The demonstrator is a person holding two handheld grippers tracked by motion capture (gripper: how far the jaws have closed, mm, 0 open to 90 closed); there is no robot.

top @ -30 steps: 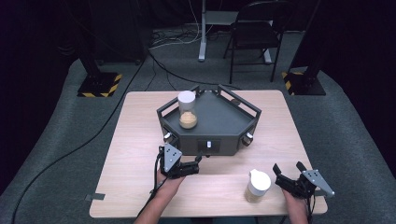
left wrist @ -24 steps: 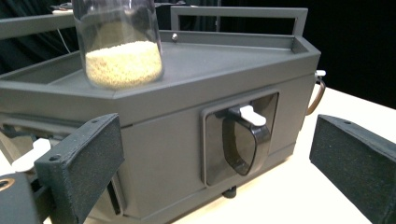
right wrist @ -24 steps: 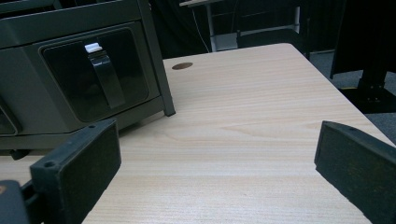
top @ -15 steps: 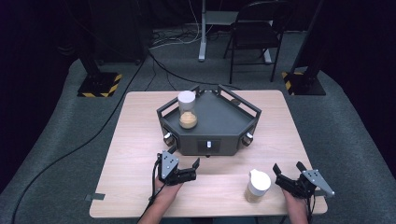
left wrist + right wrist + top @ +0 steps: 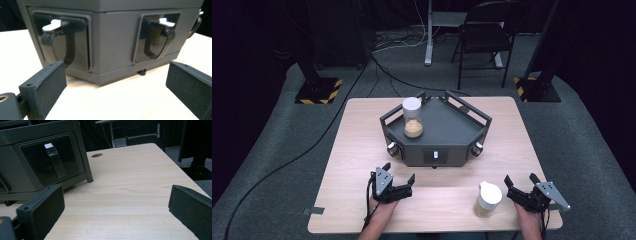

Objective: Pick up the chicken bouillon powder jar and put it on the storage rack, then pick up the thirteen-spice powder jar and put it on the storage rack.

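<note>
At the near edge of the surface (image 5: 362,150) both tools sit low with nothing in them. The right hand-held gripper (image 5: 518,189) is at the near right corner, its jaws spread wide, and a white-lidded jar (image 5: 488,199) stands just to its left, apart from it. The left hand-held gripper (image 5: 398,176) lies near centre-left, jaws likewise spread apart and pointing toward the far side.

Beyond them, mid-surface, stands the dark many-sided box (image 5: 437,131). In the left gripper view its near wall carries two recessed panels with latch-like levers, one on the left (image 5: 58,37) and one on the right (image 5: 160,37), both upright with white tips. The box lies straight ahead of the left tool, a short reach farther on, with bare wood between; the right tool looks past the box's right-hand panel lever (image 5: 55,161) and has it off to its left.

On the box's top tray, at the far left, stands a second jar (image 5: 412,117) holding tan contents.

Judging from this, the left tool is the nearer one to the box front, and a forward push would bring it to the levers, whose long axis runs vertically.
</note>
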